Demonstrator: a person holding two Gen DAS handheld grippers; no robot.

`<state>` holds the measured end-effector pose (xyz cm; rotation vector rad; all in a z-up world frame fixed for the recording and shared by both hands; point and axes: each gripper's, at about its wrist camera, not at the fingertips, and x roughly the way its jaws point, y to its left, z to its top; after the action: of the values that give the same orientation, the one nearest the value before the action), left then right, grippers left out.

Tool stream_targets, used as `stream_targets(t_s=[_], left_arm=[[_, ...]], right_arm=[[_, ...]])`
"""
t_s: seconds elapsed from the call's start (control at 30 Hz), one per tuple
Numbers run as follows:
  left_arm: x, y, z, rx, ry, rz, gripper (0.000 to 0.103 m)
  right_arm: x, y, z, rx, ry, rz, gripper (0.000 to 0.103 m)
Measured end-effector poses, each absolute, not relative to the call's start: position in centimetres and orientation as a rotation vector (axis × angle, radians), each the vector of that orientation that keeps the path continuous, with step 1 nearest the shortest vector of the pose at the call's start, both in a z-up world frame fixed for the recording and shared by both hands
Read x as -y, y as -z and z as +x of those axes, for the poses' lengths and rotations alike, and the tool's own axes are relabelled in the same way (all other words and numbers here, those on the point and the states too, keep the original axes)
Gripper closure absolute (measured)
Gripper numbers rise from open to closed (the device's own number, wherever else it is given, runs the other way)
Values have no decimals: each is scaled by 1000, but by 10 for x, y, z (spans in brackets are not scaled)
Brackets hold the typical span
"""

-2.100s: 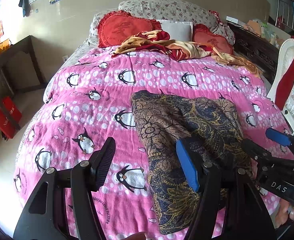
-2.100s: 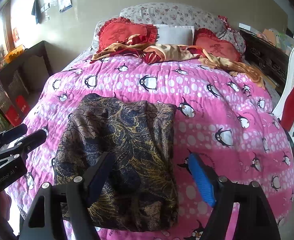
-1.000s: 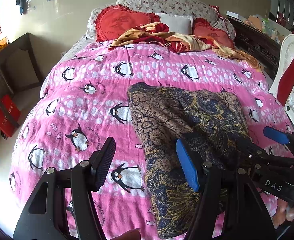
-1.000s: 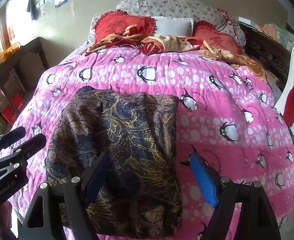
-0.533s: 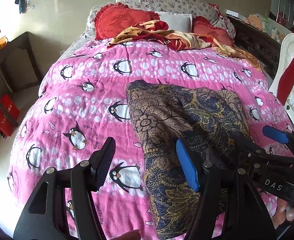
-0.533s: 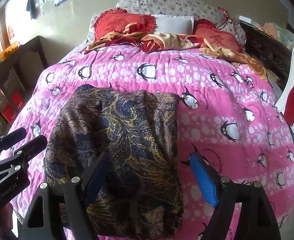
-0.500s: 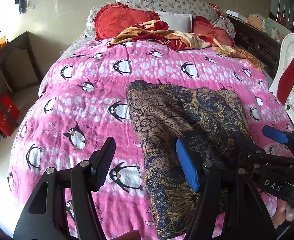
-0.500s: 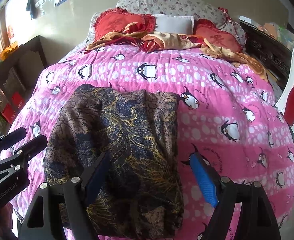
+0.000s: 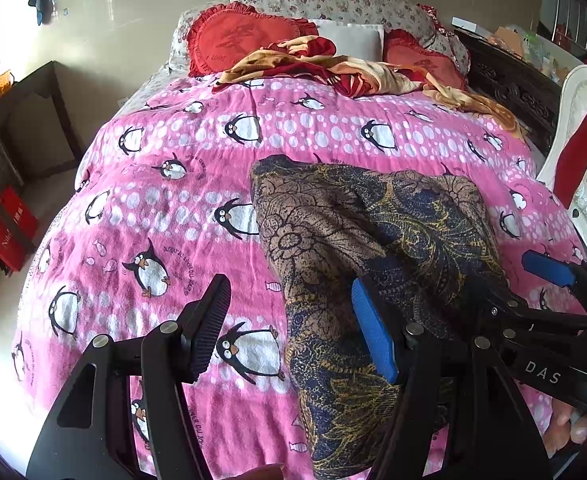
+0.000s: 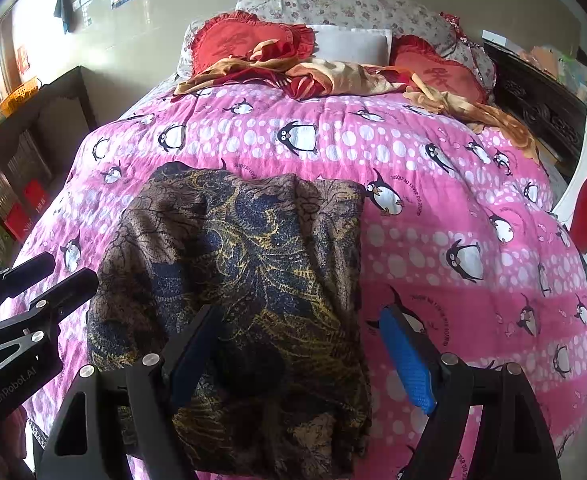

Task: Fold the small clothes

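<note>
A dark brown, blue and gold patterned garment point(image 9: 373, 240) lies folded on the pink penguin bedspread point(image 9: 165, 184); it also shows in the right wrist view point(image 10: 245, 272). My left gripper point(image 9: 293, 328) is open and empty, hovering over the garment's near left edge. My right gripper point(image 10: 305, 352) is open and empty above the garment's near right part. Each gripper shows in the other's view: the right one at the right edge of the left wrist view point(image 9: 533, 284), the left one at the left edge of the right wrist view point(image 10: 45, 276).
Red heart cushions point(image 9: 237, 40), a white pillow point(image 9: 349, 38) and a crumpled red and yellow blanket point(image 9: 333, 68) lie at the head of the bed. A dark shelf point(image 10: 25, 152) stands left. A dark cabinet point(image 9: 509, 84) and white chair point(image 9: 569, 132) stand right.
Both grippers have drifted slightly closer to the bed and stay open. The garment has not moved.
</note>
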<state>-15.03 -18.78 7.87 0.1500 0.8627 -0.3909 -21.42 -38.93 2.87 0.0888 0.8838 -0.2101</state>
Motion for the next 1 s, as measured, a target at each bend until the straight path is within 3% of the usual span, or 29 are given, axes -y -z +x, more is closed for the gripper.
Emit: stream_targets(t_s=[1.0], left_arm=[[186,-71,-147,-878,391,147,40]], right_arm=[[387,-24,-209,-905,199,78,23]])
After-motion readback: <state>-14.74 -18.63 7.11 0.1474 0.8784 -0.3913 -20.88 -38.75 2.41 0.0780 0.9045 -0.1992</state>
